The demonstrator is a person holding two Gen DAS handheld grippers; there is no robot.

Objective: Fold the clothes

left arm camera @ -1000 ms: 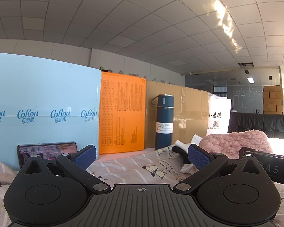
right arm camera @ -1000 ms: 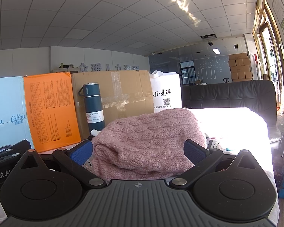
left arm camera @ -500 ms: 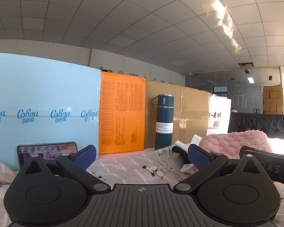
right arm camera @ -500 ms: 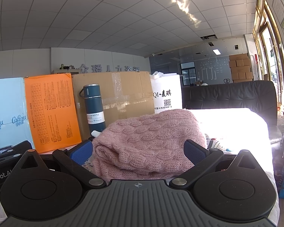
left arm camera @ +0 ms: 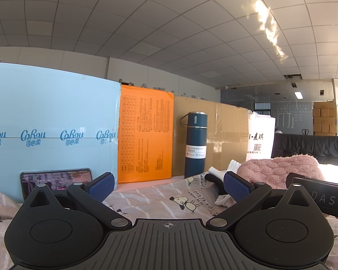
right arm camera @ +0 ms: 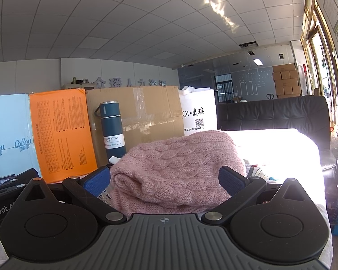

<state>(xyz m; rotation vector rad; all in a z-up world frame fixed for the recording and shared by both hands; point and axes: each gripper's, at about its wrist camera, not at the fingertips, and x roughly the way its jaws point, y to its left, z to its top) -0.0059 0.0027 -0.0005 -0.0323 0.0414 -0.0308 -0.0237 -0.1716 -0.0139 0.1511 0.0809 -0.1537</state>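
Two grippers sit low over a bed, both with jaws spread wide and holding nothing. The blue flask (left arm camera: 195,145) reads "VACUUM BOTTLE 500ml"; the pale blue box (left arm camera: 51,123) behind it reads "CoRou". The pink cable-knit sweater (right arm camera: 175,168) lies bundled toward the bed's right edge, long axis running left to right, directly ahead of the right gripper (right arm camera: 164,177). Only the left gripper (left arm camera: 168,184) view shows the phone (left arm camera: 56,176) and the dog-print sheet (left arm camera: 169,193).

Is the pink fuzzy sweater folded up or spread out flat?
Bunched up, not flat. The pink sweater sits as a thick rounded heap with a rolled edge at its front. Whether it is neatly folded, the pictures cannot tell.
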